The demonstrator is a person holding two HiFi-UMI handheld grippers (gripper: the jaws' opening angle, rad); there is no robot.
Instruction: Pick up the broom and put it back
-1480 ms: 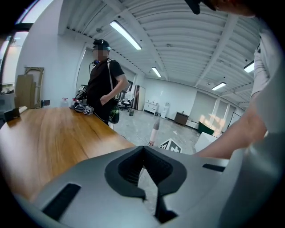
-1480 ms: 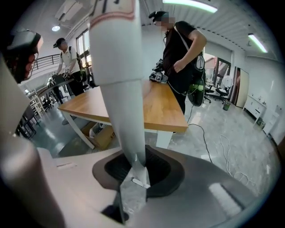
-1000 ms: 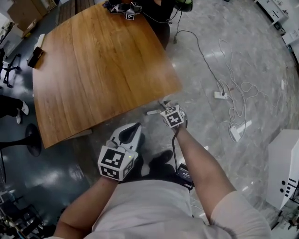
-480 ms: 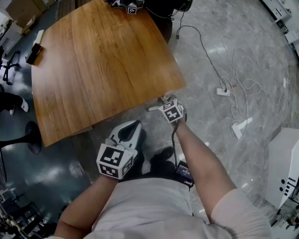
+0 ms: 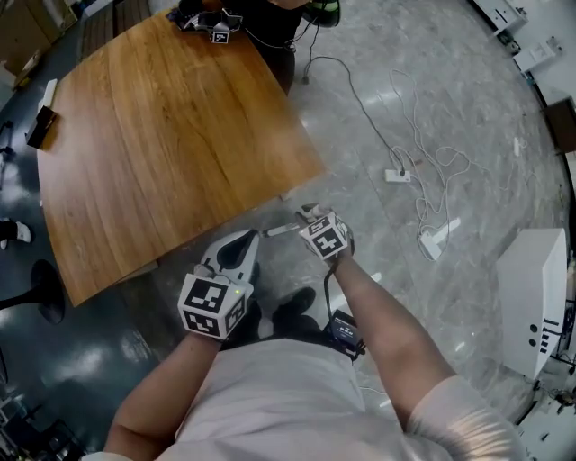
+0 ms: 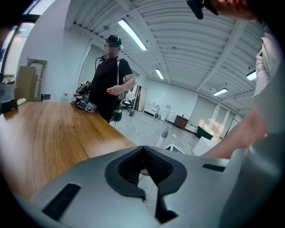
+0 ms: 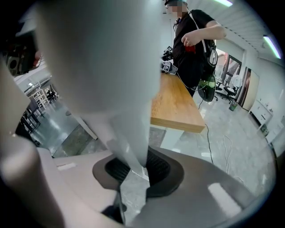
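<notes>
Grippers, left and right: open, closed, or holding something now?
Left gripper: closed, nothing between its jaws.
Right gripper: closed on the pale grey broom handle.

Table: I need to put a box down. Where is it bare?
The table is bare from middle to near edge. Gear crowds its far corner, a dark block its left edge. Cables clutter the floor at right.

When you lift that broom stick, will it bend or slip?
Probably stiff: the broom handle runs straight through the right gripper. It looks smooth, so it might slide between the pads. Gripped at one spot, such a stick may swing or tip.
</notes>
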